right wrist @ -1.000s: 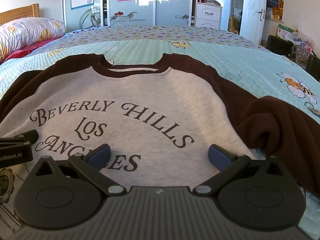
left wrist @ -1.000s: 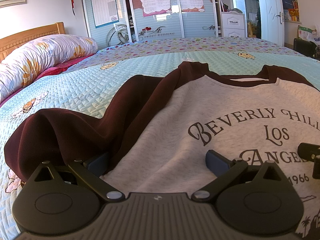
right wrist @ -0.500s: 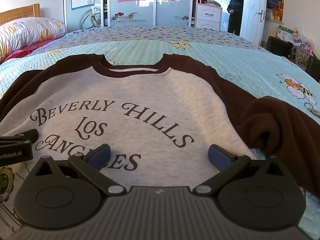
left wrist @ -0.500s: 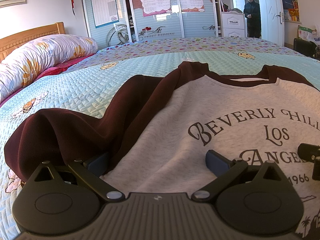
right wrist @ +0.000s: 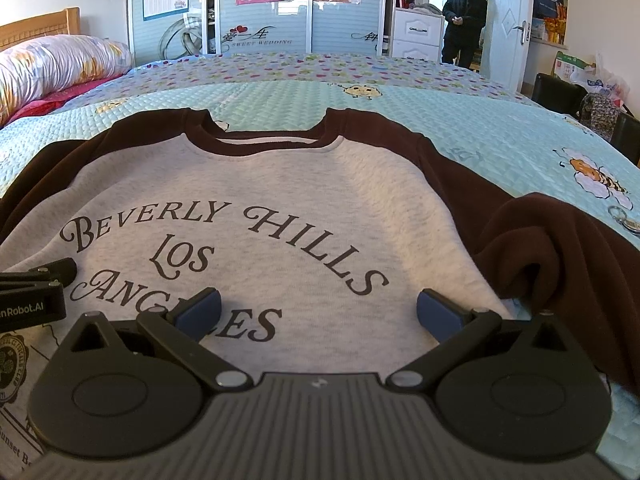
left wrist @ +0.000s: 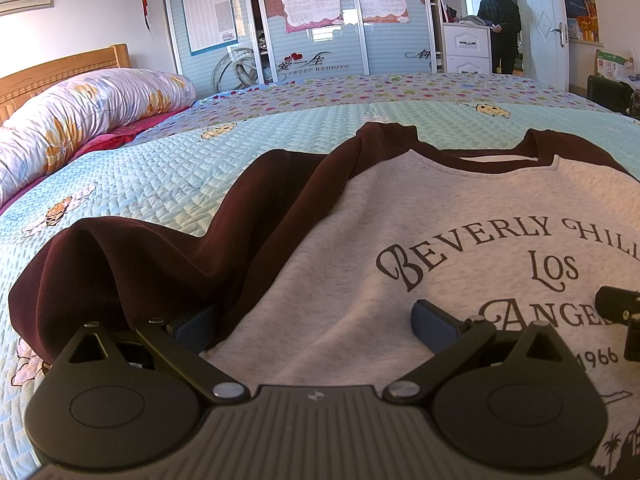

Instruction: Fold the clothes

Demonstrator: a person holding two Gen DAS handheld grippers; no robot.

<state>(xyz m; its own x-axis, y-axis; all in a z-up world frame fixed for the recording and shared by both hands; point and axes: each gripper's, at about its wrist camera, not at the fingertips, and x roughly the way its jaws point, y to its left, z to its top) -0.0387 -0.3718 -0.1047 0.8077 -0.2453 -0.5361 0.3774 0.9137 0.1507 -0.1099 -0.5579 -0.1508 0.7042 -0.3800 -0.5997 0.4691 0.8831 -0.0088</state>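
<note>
On the quilted bedspread (right wrist: 500,136) lies a grey sweatshirt (right wrist: 280,208) with dark maroon sleeves, front side up, its neckline toward the far side of the bed and the lettering "Beverly Hills Los Angeles" readable across the chest. Its sleeve on the left (left wrist: 132,264) is bunched into a loose fold beside the body, and the sleeve on the right (right wrist: 552,248) is heaped up the same way. Over the lower left part of the chest sits the left gripper (left wrist: 316,320), its jaws spread wide with nothing between them but the cloth below; its left fingertip (left wrist: 196,326) is tucked against the edge of the bunched sleeve. Beside it, over the lower middle of the print, the right gripper (right wrist: 318,312) is likewise wide apart and holds nothing. A rolled floral duvet (left wrist: 80,120) rests by the wooden headboard (left wrist: 60,68). Beyond the bed stand sliding wardrobe doors (right wrist: 260,20) and a person (right wrist: 464,20) in dark clothes near a white door (right wrist: 508,24).
</note>
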